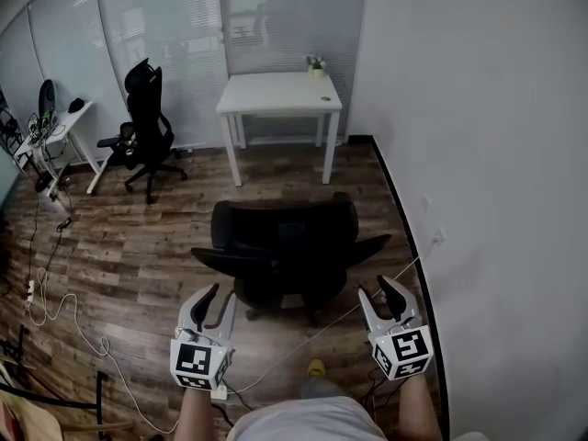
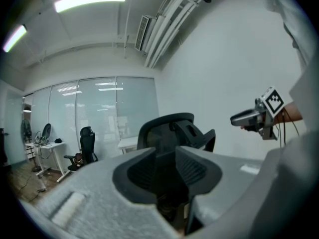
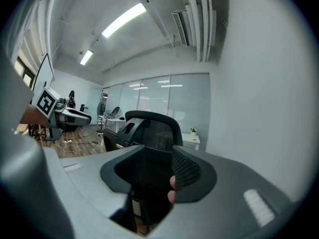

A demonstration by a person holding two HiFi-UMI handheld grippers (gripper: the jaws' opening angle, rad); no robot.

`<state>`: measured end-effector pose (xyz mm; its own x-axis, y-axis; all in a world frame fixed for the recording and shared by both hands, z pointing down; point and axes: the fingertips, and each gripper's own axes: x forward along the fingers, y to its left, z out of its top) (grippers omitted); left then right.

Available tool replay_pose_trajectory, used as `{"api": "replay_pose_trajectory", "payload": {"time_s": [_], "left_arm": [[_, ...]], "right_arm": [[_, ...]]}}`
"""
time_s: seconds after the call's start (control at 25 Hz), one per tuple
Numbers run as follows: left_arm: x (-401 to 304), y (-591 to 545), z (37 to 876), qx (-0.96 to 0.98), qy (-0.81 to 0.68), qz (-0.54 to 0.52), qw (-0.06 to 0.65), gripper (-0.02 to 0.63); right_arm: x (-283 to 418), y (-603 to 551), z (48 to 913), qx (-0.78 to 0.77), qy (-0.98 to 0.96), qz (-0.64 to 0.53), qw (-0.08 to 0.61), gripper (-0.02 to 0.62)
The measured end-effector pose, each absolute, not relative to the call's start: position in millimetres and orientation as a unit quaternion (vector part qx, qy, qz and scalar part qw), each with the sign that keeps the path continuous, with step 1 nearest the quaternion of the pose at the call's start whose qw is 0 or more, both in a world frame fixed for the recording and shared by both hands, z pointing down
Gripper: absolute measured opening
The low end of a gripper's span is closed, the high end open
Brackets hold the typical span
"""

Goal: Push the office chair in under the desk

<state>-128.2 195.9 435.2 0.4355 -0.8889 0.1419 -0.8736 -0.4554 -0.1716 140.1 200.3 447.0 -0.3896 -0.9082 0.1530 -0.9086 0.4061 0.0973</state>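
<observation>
Black is the office chair point(image 1: 285, 246), and it stands in the middle of the wood floor point(image 1: 138, 246), right in front of me. Its back is turned to me and its seat looks toward the white desk point(image 1: 278, 95). The desk stands farther off, by the glass wall point(image 1: 165, 26), with a small plant point(image 1: 316, 65) on its far corner. The chair is not under the desk yet. There is bare floor between them.

My left gripper point(image 1: 220, 294) is out in front on the left, and my right gripper point(image 1: 375, 288) is out in front on the right. Both point almost flat, straight at the chair's back. The chair sits between the two, and I think both are about as near to it as each other. Neither one touches it yet.

In the left gripper view the jaws stand apart with nothing held, and I see the chair's back through the gap. In the right gripper view the jaws stand apart too and grip nothing. A small pale bit point(image 3: 172, 188) shows by one pad, and I cannot tell what it is.

The desk, the chair and I are nearly in one line. So I think the push has to go straight ahead, with one claw on each side of the back, or the chair may spin. A white cable point(image 1: 303, 343) lies on the floor near the wheels and might catch them.
</observation>
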Motion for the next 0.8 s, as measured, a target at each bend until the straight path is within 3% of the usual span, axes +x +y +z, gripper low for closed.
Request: {"api": "replay_pose_trajectory", "payload": {"time_s": [0.8], "left_arm": [[-85, 95, 461, -0.828, 0.524, -0.201, 0.012, 0.149]], "right_arm": [[168, 95, 470, 0.405, -0.889, -0.045, 0.208, 0.150]]}}
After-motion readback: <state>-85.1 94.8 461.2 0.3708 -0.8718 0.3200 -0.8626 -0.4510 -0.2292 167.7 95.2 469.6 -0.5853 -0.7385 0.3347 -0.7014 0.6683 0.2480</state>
